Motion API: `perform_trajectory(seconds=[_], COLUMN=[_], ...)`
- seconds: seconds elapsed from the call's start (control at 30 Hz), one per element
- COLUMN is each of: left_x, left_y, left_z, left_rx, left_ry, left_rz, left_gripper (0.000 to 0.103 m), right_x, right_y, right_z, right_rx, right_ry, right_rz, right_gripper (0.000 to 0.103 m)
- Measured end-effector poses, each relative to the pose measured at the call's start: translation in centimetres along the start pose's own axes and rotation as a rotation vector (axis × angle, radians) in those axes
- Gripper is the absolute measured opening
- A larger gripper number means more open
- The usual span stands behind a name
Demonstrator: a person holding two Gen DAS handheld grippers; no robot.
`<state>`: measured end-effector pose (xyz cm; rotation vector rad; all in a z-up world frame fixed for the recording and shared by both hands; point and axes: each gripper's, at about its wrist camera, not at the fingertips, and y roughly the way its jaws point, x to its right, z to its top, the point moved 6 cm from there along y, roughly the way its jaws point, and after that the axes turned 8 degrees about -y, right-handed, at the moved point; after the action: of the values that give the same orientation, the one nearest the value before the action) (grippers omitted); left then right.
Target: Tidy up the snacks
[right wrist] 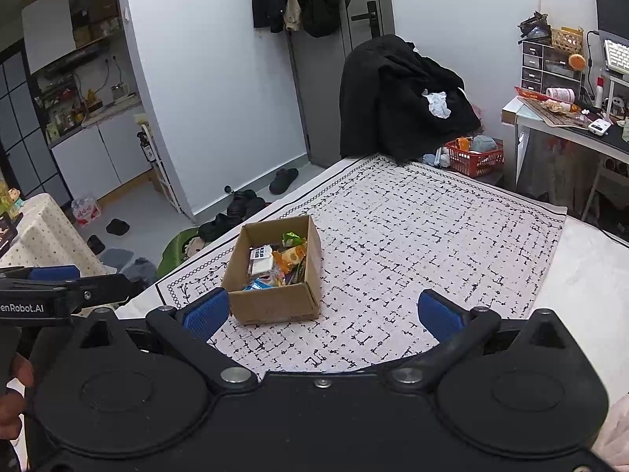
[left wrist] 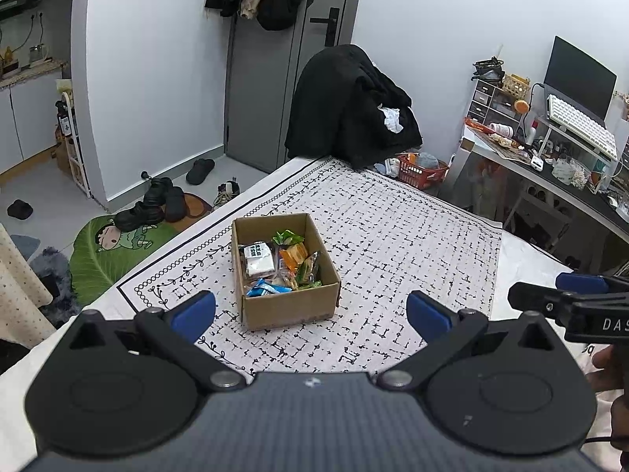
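Left gripper [left wrist: 310, 312]: blue-padded fingers [left wrist: 195, 312] spread wide with nothing between them; held above the near edge of the table, well short of the box; also seen from the side at the left edge of the right wrist view
Right gripper [right wrist: 322, 314]: blue pads [right wrist: 438, 314] likewise far apart and empty; its left pad overlaps the near left corner of the box in view, whether it touches I cannot tell; its tip shows at the right edge of the left wrist view
Cardboard box [left wrist: 291, 306]: open-topped, standing on the patterned tablecloth [left wrist: 393, 244], toward the cloth's left side
Snacks [left wrist: 281, 261]: packets all inside the box; white pack at the left, green and orange packs toward the far right, blue wrapper at the near wall
Tablecloth: white with black dashes and a vine border; bare around the box
Behind the table: chair draped in black clothing [left wrist: 350, 106]; red basket [left wrist: 422, 171] on the floor beside it; desk with a white keyboard [left wrist: 582, 126] to the right
Floor at left: dark shoes [left wrist: 157, 200] beside a green leaf-shaped mat [left wrist: 106, 255]
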<state>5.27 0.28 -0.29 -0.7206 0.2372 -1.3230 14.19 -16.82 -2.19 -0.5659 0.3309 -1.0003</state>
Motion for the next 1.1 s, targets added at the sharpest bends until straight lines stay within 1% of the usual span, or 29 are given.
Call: perform_trajectory(seconds=[1.1], left_x=[0.15], left_y=[-0.58], left_z=[-0.06], left_rx=[0.003], left_ry=[0.008], left_rz=[-0.010], left_gripper=[0.103], right_x=[-0.15], right_y=[-0.06], right_z=[-0.08], right_rx=[-0.002], right_ry=[-0.016], right_rz=[-0.007], right_gripper=[0.103])
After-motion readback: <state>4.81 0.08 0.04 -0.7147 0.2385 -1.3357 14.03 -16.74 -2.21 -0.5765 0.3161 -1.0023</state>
